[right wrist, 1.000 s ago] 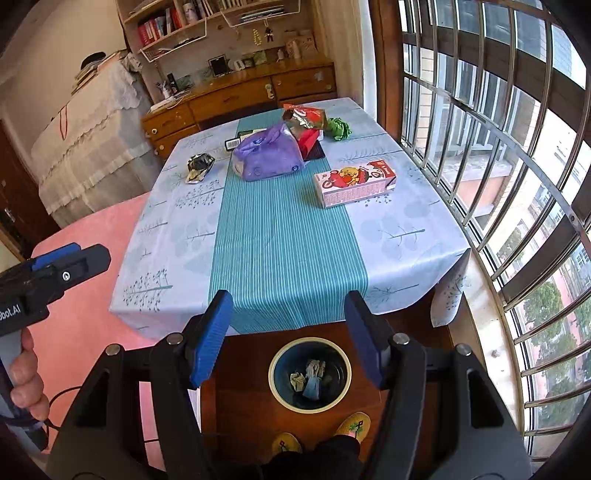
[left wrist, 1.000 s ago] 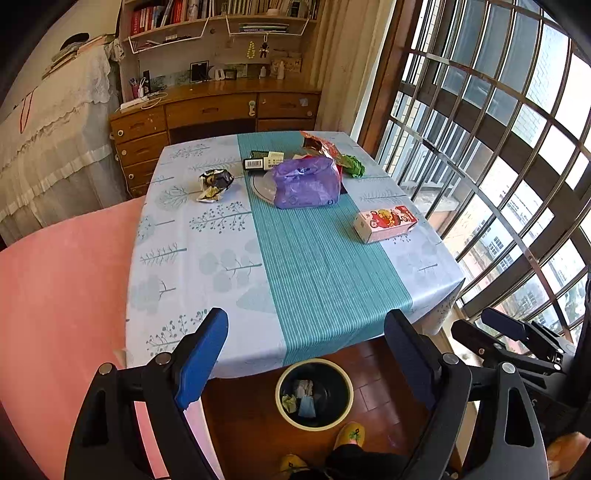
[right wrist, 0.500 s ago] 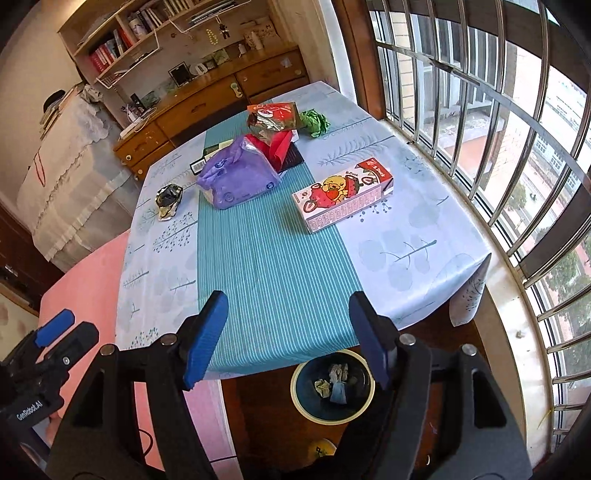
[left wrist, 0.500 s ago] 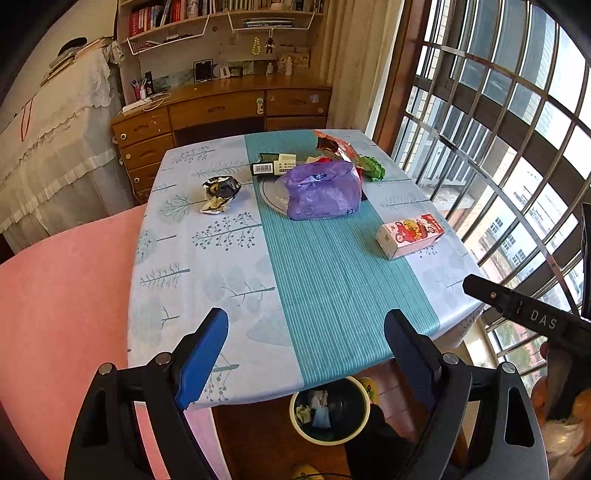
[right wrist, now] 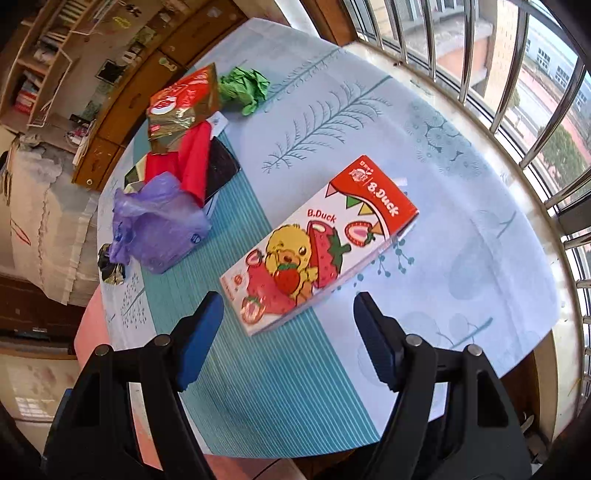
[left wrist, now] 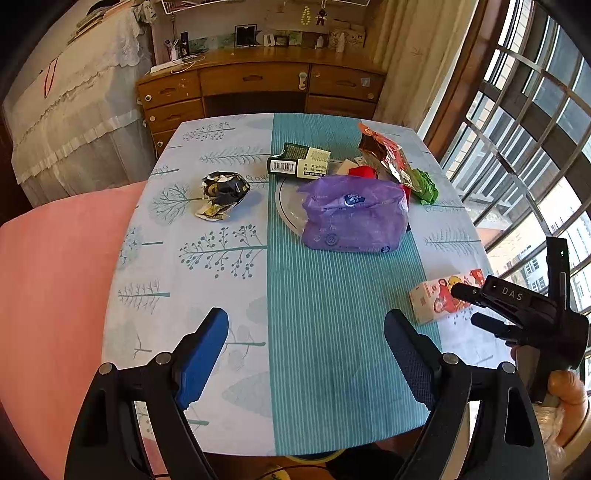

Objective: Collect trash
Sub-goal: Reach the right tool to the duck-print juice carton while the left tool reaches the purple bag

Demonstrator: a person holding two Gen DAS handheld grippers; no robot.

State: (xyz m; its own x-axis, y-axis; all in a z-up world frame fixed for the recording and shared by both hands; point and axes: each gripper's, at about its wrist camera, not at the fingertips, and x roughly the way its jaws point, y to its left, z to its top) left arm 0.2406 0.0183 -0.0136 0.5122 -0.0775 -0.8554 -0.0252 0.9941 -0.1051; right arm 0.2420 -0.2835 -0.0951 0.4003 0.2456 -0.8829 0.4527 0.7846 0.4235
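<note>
Right gripper [right wrist: 288, 328] hangs wide apart, jaws just opened further, nothing held; B.Duck carton [right wrist: 317, 243] lies just ahead. Left gripper [left wrist: 306, 354] gapes empty.

1. You're in a lived-in home room, part dining and part study.
2. Table [left wrist: 207, 266] wears a printed tree-pattern cloth with a teal striped centre, a domestic look.
3. Wooden desk [left wrist: 258, 88] at the back wall has drawers, small photo frames [left wrist: 245, 35] and trinkets on top (cables too).
4. Left side: furniture draped in a white lace cover [left wrist: 81, 107].
5. Shelves [right wrist: 48, 48] with books show in the right wrist view.
6. Barred bay window [right wrist: 517, 74] looks out on buildings and trees, with a curtain [left wrist: 402, 59] beside it.
</note>
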